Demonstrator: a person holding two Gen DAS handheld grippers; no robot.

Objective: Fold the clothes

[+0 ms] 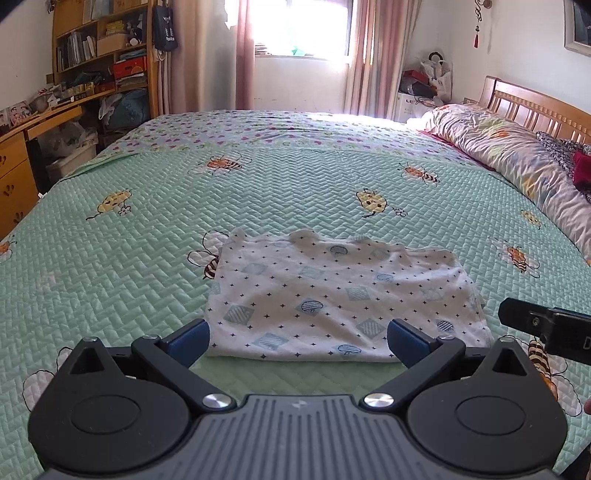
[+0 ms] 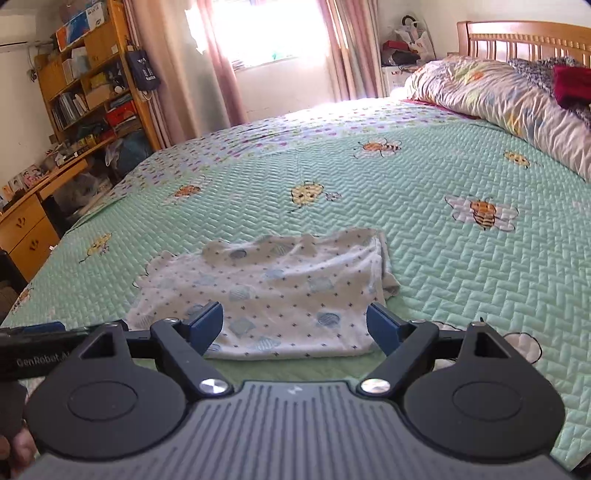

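Observation:
A white garment with blue squares, circles and small dots lies folded into a rough rectangle on the green quilted bed cover. My left gripper hovers open just before the garment's near edge, nothing between its blue pads. The right wrist view shows the same garment, its right side bunched into a fold. My right gripper is open too, over the near edge of the cloth. The right gripper's black body shows at the right of the left wrist view, and the left gripper's body shows at the left of the right wrist view.
The green bed cover carries bee prints. A rolled floral quilt and dark clothes lie by the wooden headboard at right. A wooden desk and bookshelf stand at left, a curtained window beyond.

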